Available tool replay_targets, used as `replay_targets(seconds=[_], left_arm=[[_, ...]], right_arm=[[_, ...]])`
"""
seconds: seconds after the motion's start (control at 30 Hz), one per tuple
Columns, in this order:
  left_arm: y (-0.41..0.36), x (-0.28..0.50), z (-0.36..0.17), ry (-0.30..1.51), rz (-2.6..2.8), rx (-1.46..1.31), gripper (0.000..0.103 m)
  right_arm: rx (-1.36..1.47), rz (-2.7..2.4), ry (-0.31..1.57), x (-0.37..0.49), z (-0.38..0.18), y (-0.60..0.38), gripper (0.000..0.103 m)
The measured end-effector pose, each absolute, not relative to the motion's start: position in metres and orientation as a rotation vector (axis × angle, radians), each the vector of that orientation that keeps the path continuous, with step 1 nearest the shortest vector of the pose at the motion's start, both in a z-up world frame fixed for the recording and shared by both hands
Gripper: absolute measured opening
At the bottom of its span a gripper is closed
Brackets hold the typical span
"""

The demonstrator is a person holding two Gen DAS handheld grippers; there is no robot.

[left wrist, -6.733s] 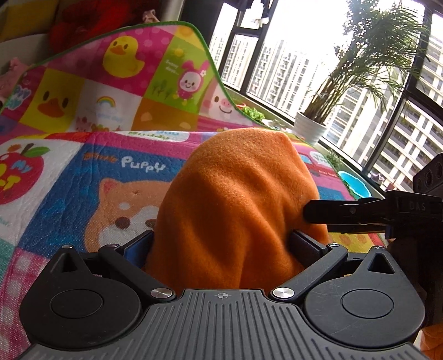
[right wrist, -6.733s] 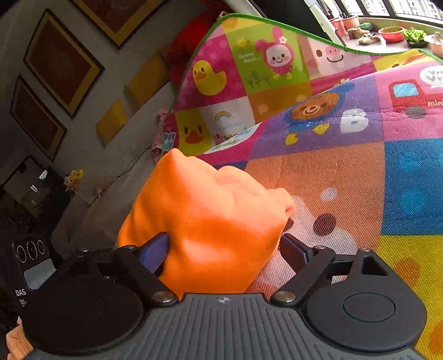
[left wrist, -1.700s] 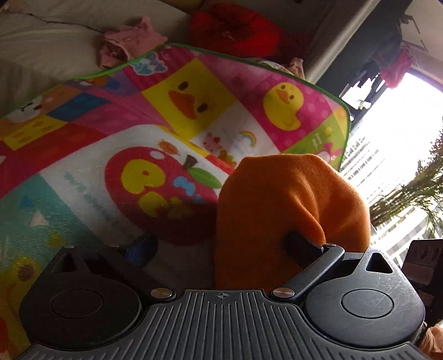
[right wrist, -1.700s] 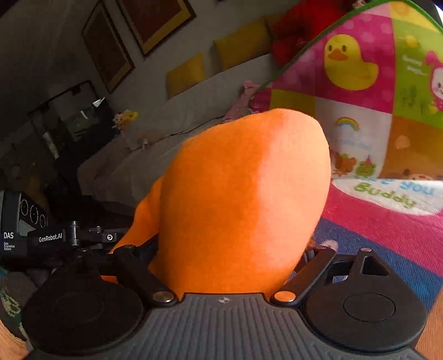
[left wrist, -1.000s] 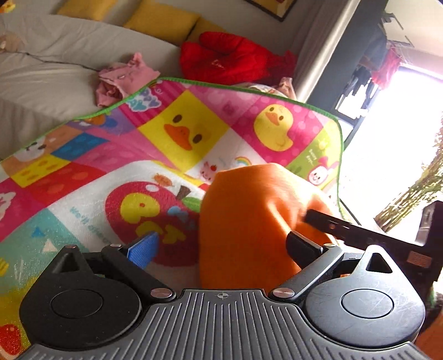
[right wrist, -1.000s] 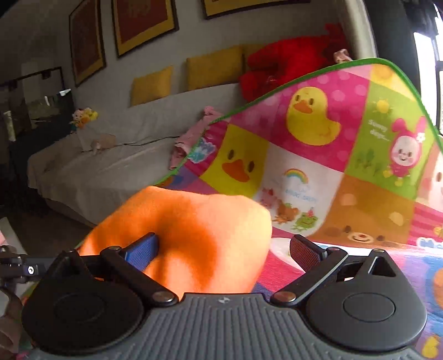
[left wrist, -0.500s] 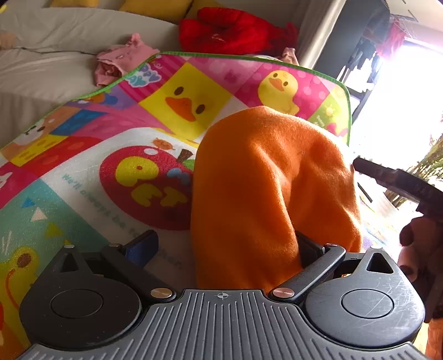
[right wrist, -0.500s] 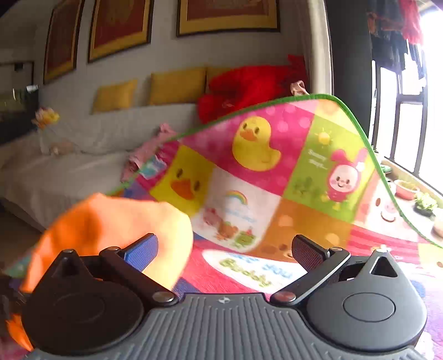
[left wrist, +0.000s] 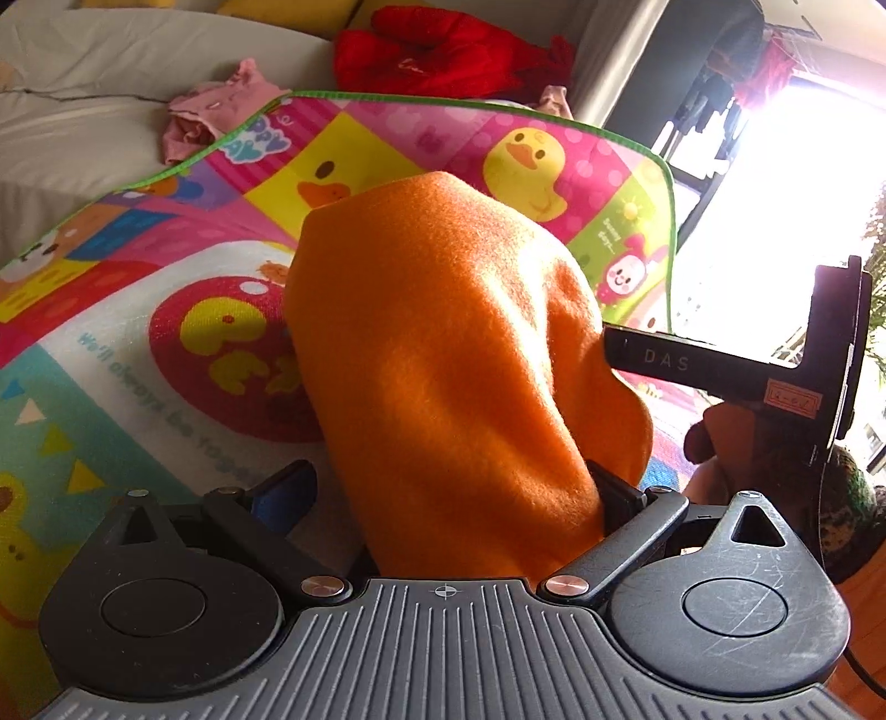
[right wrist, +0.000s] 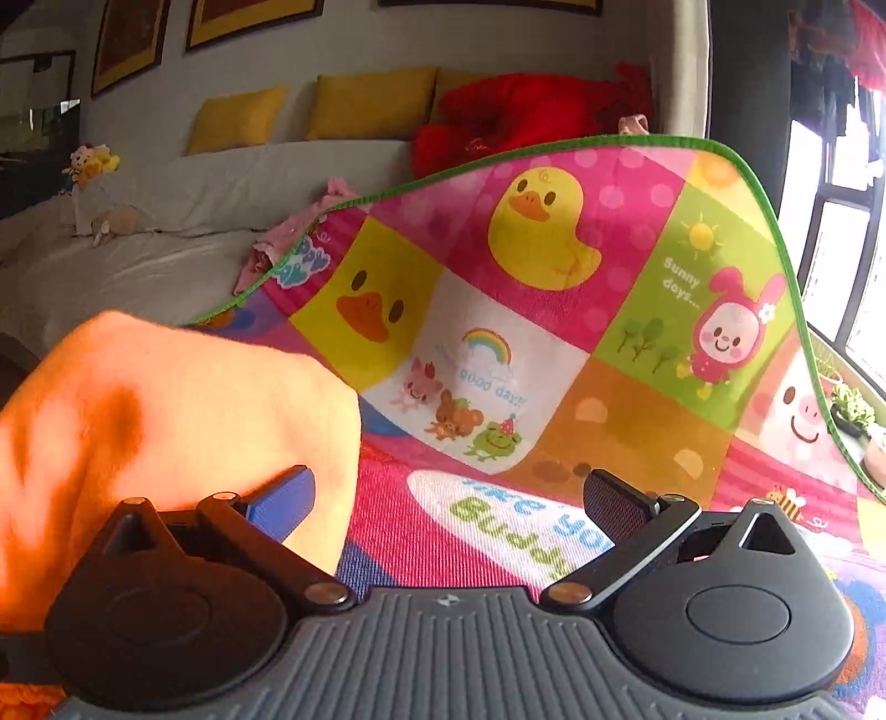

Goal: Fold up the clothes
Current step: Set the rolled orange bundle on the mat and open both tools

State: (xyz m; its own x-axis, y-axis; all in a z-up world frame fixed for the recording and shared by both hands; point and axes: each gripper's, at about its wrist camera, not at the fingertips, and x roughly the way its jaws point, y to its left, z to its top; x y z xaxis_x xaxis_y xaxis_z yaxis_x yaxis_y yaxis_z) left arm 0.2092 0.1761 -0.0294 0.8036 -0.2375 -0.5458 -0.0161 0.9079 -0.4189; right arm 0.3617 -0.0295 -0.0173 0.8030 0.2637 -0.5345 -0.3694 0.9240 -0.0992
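Note:
An orange fleece garment (left wrist: 443,354) bulges up from the colourful play mat (left wrist: 166,343). My left gripper (left wrist: 446,493) is open. The garment fills the gap between its fingers and drapes over the right finger (left wrist: 614,493), while the blue left pad (left wrist: 282,495) stays bare. In the right wrist view the same orange garment (right wrist: 166,410) is a blurred lump at the left, overlapping the blue left pad (right wrist: 282,501). My right gripper (right wrist: 448,493) is open with only mat between its fingers. Its black body (left wrist: 698,365) and the hand (left wrist: 725,443) holding it show to the right of the garment.
The mat's far part (right wrist: 554,310) rises up a grey sofa (right wrist: 166,238) with yellow cushions (right wrist: 365,105), a red plush (left wrist: 437,50) and a pink garment (left wrist: 205,119). Bright windows (left wrist: 775,221) and a potted plant (right wrist: 850,407) lie to the right.
The orange garment has slid out from between my right gripper's fingers to its left side. My left gripper still has the garment in its gap. The right gripper's body has come lower beside it.

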Motion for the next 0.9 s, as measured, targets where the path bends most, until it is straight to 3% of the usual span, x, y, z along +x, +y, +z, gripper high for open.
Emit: replay_targets(seconds=[0.43,0.9], left_arm=[[0.167,0.22,-0.032,0.626,-0.181,-0.483,0.101],[0.158,0.173,-0.024,0.627,-0.094,-0.359,0.102]], right_arm=[[-0.325,0.3,0.431,0.334,-0.012,-0.029,0.103],[-0.091,0.4,0.538,0.276,-0.018,-0.075,0.103]])
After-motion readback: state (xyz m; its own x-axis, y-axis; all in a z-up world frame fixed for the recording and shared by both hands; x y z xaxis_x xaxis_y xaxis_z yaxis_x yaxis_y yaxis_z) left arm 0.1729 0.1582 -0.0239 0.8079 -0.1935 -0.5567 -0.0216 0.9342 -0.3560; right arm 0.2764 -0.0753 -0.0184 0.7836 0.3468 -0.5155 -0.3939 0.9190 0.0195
